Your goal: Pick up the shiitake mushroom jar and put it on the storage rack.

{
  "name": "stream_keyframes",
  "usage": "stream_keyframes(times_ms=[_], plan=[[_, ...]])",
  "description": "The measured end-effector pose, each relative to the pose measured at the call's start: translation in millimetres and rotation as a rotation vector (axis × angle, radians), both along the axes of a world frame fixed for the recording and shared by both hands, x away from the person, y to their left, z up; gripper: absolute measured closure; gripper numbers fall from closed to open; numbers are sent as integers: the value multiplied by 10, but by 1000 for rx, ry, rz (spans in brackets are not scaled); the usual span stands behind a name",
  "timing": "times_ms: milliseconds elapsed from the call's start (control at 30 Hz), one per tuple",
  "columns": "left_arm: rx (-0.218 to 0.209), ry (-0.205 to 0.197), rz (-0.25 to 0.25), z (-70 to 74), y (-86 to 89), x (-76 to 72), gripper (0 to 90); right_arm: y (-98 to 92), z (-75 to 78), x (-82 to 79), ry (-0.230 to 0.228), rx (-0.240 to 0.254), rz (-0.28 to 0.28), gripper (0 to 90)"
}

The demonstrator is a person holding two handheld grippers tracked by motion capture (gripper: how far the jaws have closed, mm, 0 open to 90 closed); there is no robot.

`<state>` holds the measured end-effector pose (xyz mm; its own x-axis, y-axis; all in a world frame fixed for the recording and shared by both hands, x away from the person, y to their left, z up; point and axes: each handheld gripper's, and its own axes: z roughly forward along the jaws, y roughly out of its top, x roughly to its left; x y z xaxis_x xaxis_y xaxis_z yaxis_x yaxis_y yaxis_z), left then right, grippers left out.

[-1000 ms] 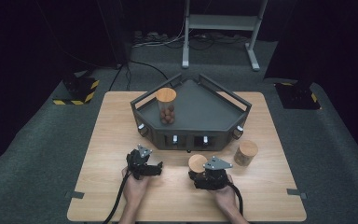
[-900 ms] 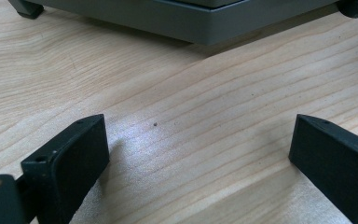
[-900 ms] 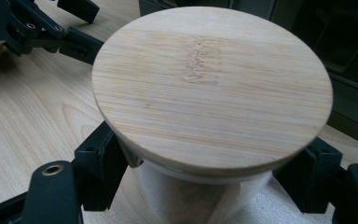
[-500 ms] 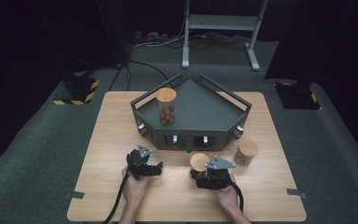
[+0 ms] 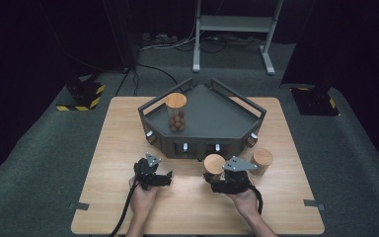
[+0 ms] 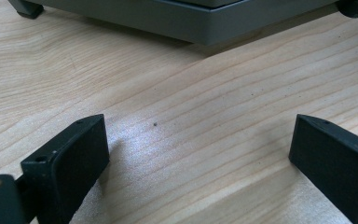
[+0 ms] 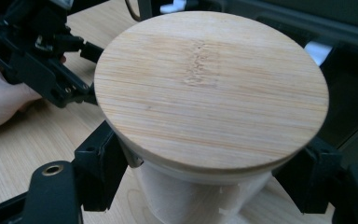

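Table (image 5: 103,148): pale wood, grey tray (image 5: 212,116) on it.
Right gripper (image 5: 216,178): clamped on a lidded jar (image 5: 214,164).
Left gripper (image 5: 167,178): jaws apart, empty.

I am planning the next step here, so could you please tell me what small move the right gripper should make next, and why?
Probably lift a little higher, then carry toward the grey tray. The right gripper is shut on the jar with the bamboo lid, gripping just below the lid; the tray's raised front wall lies ahead, and a similar jar already stands inside.
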<state>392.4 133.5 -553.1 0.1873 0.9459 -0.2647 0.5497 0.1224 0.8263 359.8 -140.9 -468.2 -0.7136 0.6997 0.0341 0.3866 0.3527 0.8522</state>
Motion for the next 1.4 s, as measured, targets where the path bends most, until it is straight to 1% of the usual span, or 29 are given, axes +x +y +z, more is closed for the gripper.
stream_keyframes(times_ms=[67,167,200,233,367,500,533,567,600,633,667,700,900,1067,1200,1400], plan=[[0,0,0,0,0,0,46,-1,79,19,0,11,4,253],[1,1,-1,0,1,0,45,6,150,47,-3,20,8,253],[1,1,-1,0,1,0,45,6,150,47,-3,20,8,253],[2,1,-1,0,1,0,45,15,193,69,-5,24,9,253],[1,1,-1,0,1,0,45,30,256,101,-3,28,10,253],[1,1,-1,0,1,0,45,45,355,138,-14,29,8,253],[1,1,-1,0,1,0,45,45,355,138,-14,29,8,253],[2,1,-2,0,1,-1,45,48,406,151,-16,36,3,253],[2,1,-2,0,1,-1,45,48,406,151,-16,36,3,253],[2,1,-2,0,1,-1,45,50,460,170,-22,40,-1,253],[2,1,-2,0,1,-1,45,50,460,170,-22,40,-1,253],[1,1,-1,0,1,0,45,54,514,193,-27,45,-8,253],[2,1,-2,0,1,-1,45,80,653,281,-36,50,-26,253],[2,1,-2,0,1,-1,45,107,729,329,-45,48,-34,253],[2,1,-2,0,2,-1,45,130,806,412,-37,50,-47,253],[2,1,-2,0,1,-1,45,140,873,490,-36,47,-56,253]])
